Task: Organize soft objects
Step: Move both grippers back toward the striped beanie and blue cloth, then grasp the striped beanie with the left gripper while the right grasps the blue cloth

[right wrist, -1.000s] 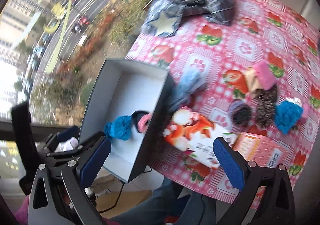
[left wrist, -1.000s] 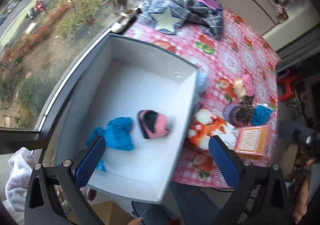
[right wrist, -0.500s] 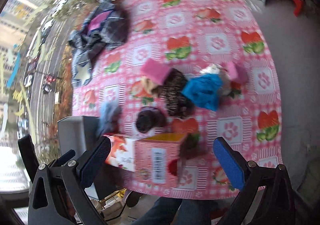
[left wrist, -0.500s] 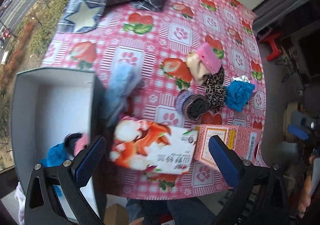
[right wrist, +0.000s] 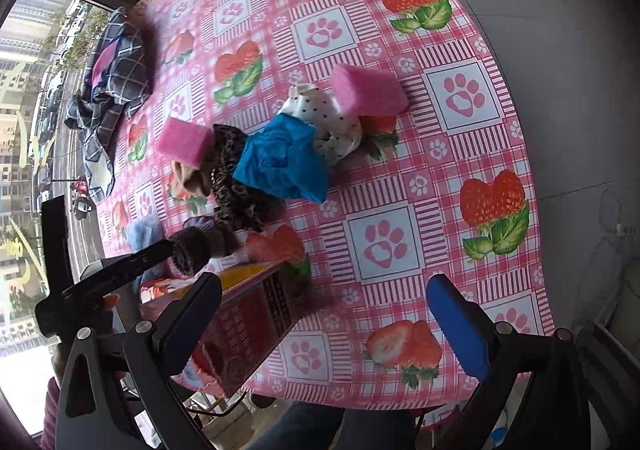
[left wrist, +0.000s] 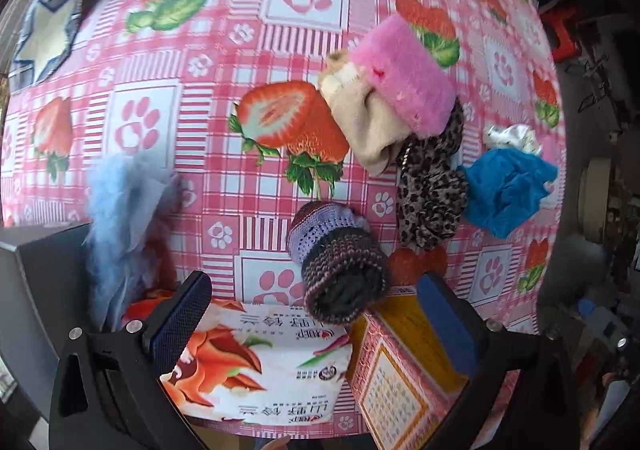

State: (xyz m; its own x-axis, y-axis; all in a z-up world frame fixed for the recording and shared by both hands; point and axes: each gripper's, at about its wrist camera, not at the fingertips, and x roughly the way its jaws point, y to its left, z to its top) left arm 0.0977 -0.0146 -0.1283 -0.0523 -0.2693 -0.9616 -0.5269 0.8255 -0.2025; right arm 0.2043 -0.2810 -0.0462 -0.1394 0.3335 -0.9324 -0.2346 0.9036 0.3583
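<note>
I have swung my left gripper [left wrist: 312, 314], jaws wide and empty, off the grey box [left wrist: 36, 290] at lower left onto the knitted purple sock roll [left wrist: 336, 254] at frame centre on the bench [left wrist: 208, 62]; right gripper [right wrist: 324, 314] likewise wide, so next pick is lined up.

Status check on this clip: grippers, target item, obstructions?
Left gripper open, empty, lined up on the purple knit roll. Right gripper open, empty, over tablecloth. Printed packet and red box sit just below the roll.
</note>
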